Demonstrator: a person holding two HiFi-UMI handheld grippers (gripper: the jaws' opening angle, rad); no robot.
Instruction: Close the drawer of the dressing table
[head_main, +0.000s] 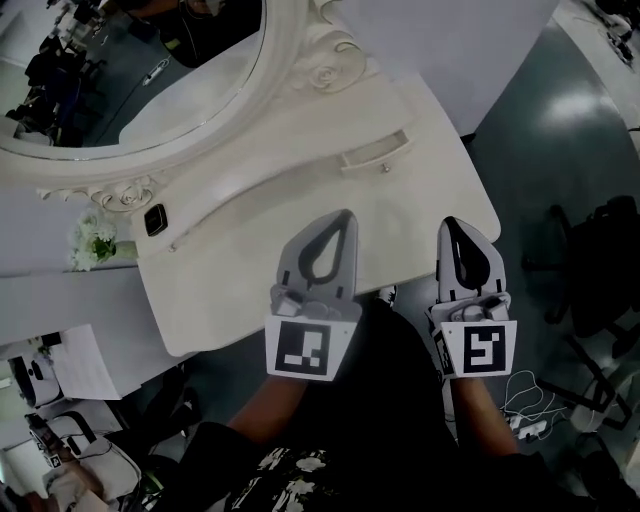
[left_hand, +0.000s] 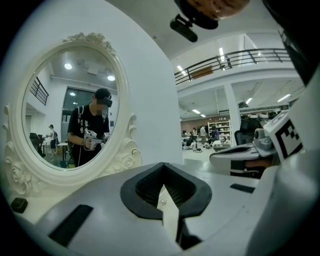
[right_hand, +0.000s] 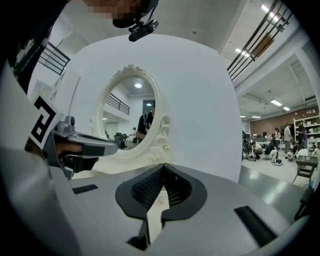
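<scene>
white dressing table seen from above, with oval mirror at its far side. the only container is a small drawer set in the raised ledge below the mirror frame, right of centre; its front carries a small knob and appears to stand slightly out from the ledge. its inside cannot be seen. a small black box sits on the ledge at left, and a bunch of white flowers stands just beyond the table's left end. left tongs and right tongs are held side by side over the table's near edge, both pointing toward the mirror side. each pair is closed tip to tip, leaving only the diamond-shaped hollow between the ribbed pads, and nothing is gripped in either hollow. neither pair touches the table. the drawer lies ahead of the tips, between their two lines, and apart from both.
</scene>
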